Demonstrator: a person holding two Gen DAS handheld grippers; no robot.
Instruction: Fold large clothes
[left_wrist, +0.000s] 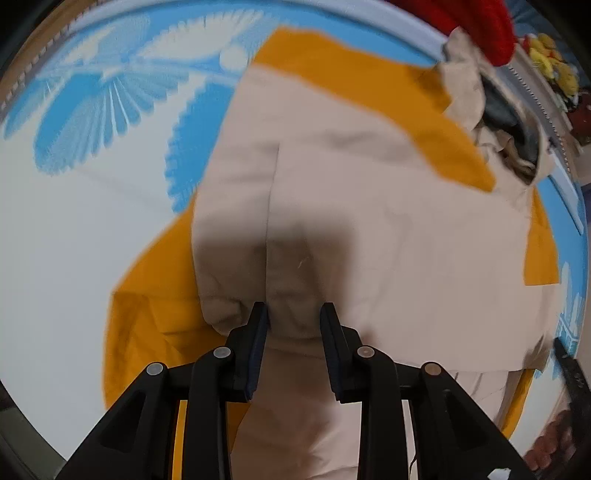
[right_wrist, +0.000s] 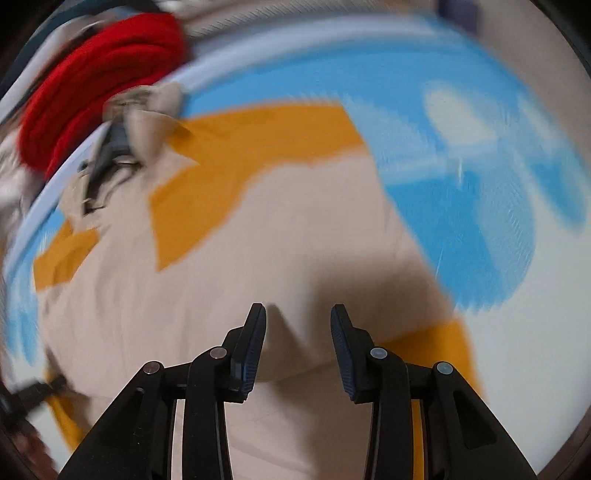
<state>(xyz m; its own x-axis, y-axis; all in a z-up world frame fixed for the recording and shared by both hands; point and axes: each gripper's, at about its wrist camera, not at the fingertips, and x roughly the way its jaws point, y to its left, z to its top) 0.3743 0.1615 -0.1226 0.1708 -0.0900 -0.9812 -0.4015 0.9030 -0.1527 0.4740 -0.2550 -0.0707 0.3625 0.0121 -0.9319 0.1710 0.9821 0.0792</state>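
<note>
A large beige garment (left_wrist: 369, 206) lies spread over a mustard-yellow cloth (left_wrist: 147, 321) on a bed with a blue-and-white patterned cover (left_wrist: 92, 110). My left gripper (left_wrist: 293, 314) is open, its jaws astride a raised fold of the beige fabric near the garment's near edge. In the right wrist view, which is motion-blurred, the same beige garment (right_wrist: 258, 240) and yellow cloth (right_wrist: 229, 166) show. My right gripper (right_wrist: 297, 314) is open just above the beige fabric, holding nothing.
A red knitted item (right_wrist: 92, 85) and a heap of crumpled clothes (left_wrist: 495, 122) lie at the far end of the bed. The other gripper's dark tip (left_wrist: 569, 369) shows at the right edge. Yellow and red objects (left_wrist: 554, 66) sit beyond the bed.
</note>
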